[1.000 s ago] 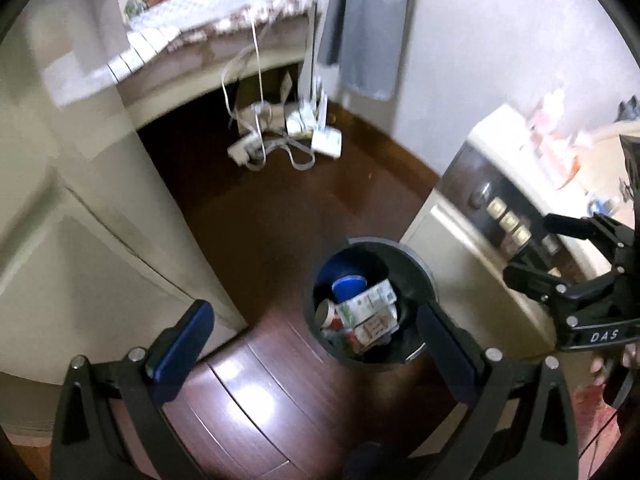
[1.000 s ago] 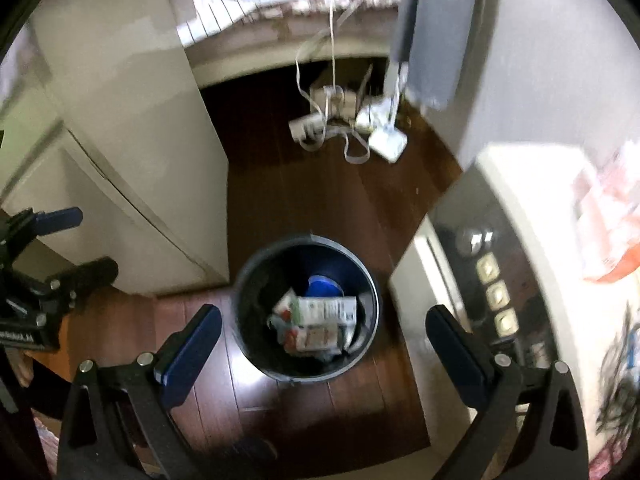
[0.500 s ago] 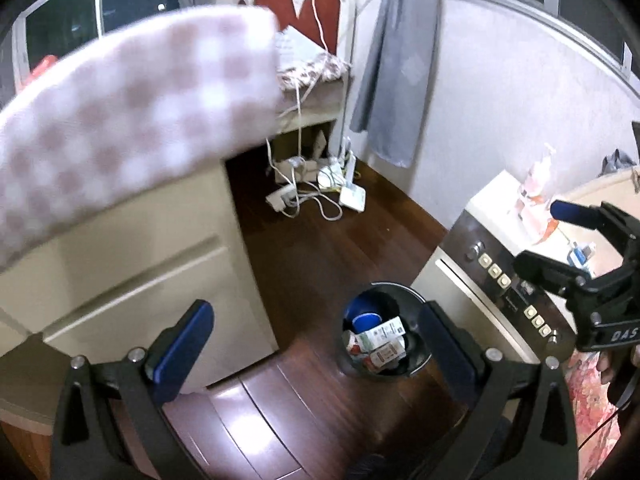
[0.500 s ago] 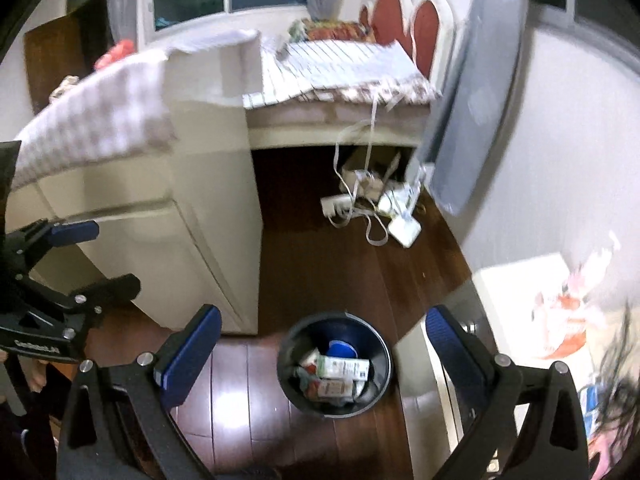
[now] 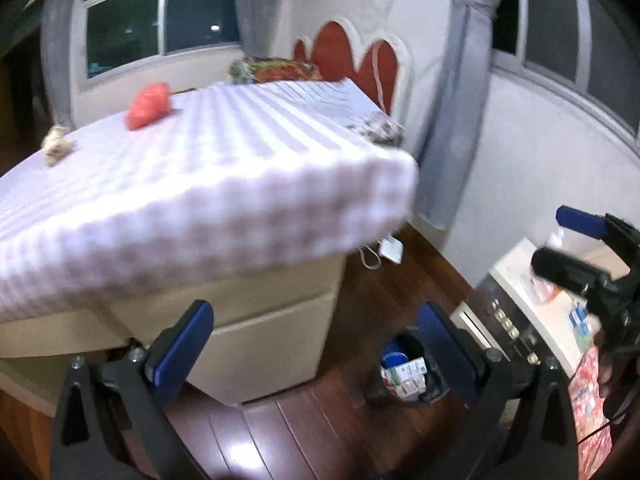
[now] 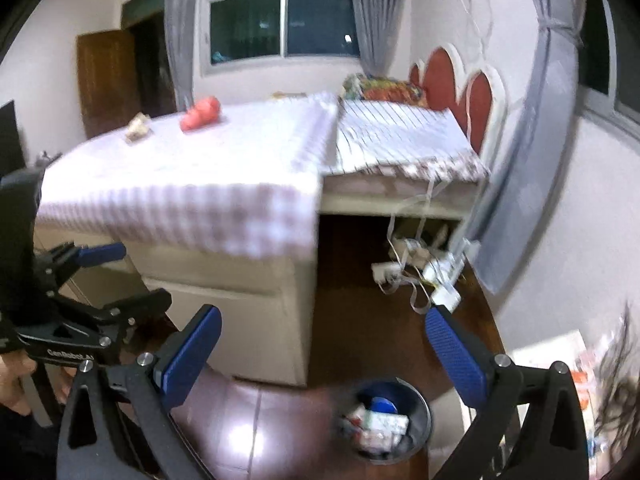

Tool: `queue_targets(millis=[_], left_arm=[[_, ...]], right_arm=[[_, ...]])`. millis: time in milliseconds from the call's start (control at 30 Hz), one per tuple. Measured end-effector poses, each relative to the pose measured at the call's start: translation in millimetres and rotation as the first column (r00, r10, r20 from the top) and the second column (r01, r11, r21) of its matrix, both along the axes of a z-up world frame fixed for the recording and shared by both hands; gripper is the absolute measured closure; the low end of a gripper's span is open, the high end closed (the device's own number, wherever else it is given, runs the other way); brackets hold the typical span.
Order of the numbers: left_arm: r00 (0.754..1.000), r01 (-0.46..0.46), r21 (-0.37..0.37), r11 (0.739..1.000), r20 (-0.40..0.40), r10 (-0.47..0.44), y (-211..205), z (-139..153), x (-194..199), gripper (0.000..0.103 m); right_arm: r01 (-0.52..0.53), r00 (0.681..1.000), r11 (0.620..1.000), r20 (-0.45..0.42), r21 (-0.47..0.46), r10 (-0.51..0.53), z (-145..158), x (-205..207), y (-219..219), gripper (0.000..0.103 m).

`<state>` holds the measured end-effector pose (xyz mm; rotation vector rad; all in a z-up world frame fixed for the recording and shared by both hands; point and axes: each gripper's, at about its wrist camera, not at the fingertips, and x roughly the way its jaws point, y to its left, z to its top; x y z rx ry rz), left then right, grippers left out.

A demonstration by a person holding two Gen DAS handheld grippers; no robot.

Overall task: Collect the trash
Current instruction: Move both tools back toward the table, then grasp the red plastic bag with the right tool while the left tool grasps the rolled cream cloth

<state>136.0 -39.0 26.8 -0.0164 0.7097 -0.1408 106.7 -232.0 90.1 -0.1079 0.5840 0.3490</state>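
Left wrist: left tool (image 5: 316, 336) spread wide, empty; trash bin (image 5: 404, 368) on floor, cartons inside, partly behind its right finger; checkered bed (image 5: 200, 176) above; red wad (image 5: 148, 106) on it. Right wrist: right tool (image 6: 320, 352) wide, empty; bin low between fingers; cables (image 6: 416, 272) beyond.

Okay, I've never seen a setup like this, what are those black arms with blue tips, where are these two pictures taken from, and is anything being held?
Nothing robotic here: a person carries two hand-held grippers, each with a fisheye camera looking out along its fingers. One picture comes from the left gripper, the other from the right gripper; each also shows its partner off to one side. Both are open and hold nothing. Below on the wooden floor stands a black trash bin holding cartons. On the checkered bed cover lie a red-orange bundle and a small pale crumpled item, possibly trash.
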Motion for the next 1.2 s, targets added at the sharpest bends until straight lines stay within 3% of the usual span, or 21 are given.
queue_targets(millis=[67, 167, 233, 367, 800, 933, 1200], left_arm=[[0.999, -0.042, -0.017, 0.999, 0.018, 0.042, 21.9, 11.3, -1.5, 0.001], [0.994, -0.098, 0.009, 0.995, 0.042, 0.097, 48.7, 23.3, -4.8, 0.001], [0.985, -0.163, 0.040, 0.986, 0.067, 0.161, 66.5, 31.1, -6.8, 0.001], [0.971, -0.220, 0.024, 0.975, 0.101, 0.217, 100.3, 44.4, -10.4, 0.001], [0.930, -0.344, -0.003, 0.939, 0.139, 0.342, 193.0, 61.8, -13.7, 0.001], [0.911, -0.398, 0.042, 0.916, 0.137, 0.390, 222.1, 70.8, 8.7, 0.001], [0.896, -0.435, 0.033, 0.900, 0.114, 0.429, 269.7, 81.4, 62.5, 0.003]], right_arm=[[-0.024, 0.998, 0.999, 0.061, 0.045, 0.021, 18.2, 3.1, 15.9, 0.000], [-0.060, 0.996, 0.993, 0.073, 0.098, 0.053, 35.9, 13.6, 40.0, 0.000], [-0.087, 0.994, 0.992, 0.073, 0.089, 0.081, 42.9, 18.1, 59.8, 0.000], [-0.101, 0.992, 0.994, 0.081, 0.046, 0.098, 52.8, 22.9, 98.0, 0.000], [-0.214, 0.976, 0.976, 0.041, 0.042, 0.212, 70.9, 46.2, 191.8, 0.000], [-0.249, 0.968, 0.967, 0.028, 0.053, 0.248, 81.0, 69.7, 223.1, 0.000], [-0.263, 0.965, 0.964, 0.003, 0.020, 0.263, 89.3, 137.5, 275.0, 0.000]])
